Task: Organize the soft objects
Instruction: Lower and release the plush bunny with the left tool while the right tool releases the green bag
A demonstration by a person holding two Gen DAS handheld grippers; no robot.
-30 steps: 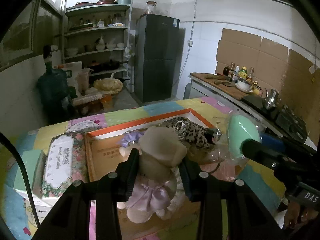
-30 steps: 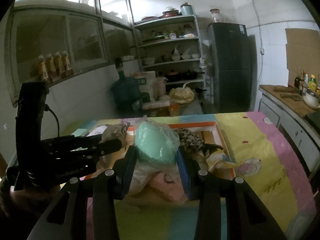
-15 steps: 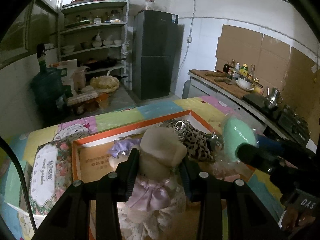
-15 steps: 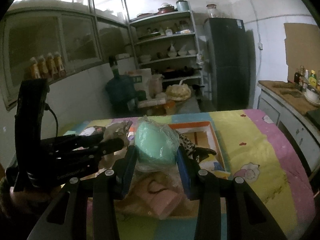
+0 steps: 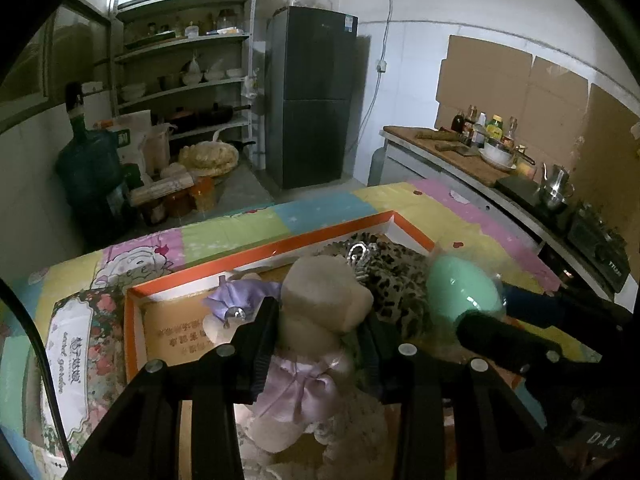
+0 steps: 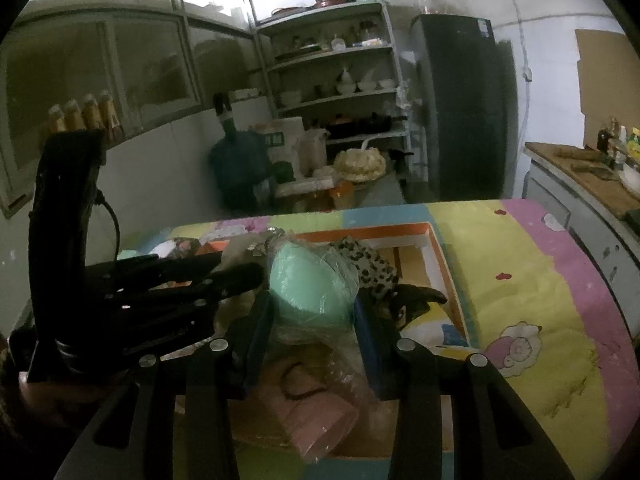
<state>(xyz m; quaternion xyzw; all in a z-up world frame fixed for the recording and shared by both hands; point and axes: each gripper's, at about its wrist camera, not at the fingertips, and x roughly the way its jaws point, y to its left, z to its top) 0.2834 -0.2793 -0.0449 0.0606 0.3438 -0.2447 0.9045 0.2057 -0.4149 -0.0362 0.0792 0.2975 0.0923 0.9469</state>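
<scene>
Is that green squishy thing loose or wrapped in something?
Wrapped. The mint-green soft object sits inside a clear crinkled plastic bag, pinched between the right tongs above the orange-rimmed box.

Place: a home kitchen
Cold food: tall dark fridge (image 5: 316, 96)
Dishes: bowls and pots on open shelves (image 5: 188, 80)
Cooking: stove (image 5: 596, 232), kettle (image 5: 554, 190), sauce bottles (image 5: 484, 126)

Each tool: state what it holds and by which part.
Left tool clamps the beige plush doll at its neck. Right tool grips the mint-green item in clear plastic by its sides.
</scene>
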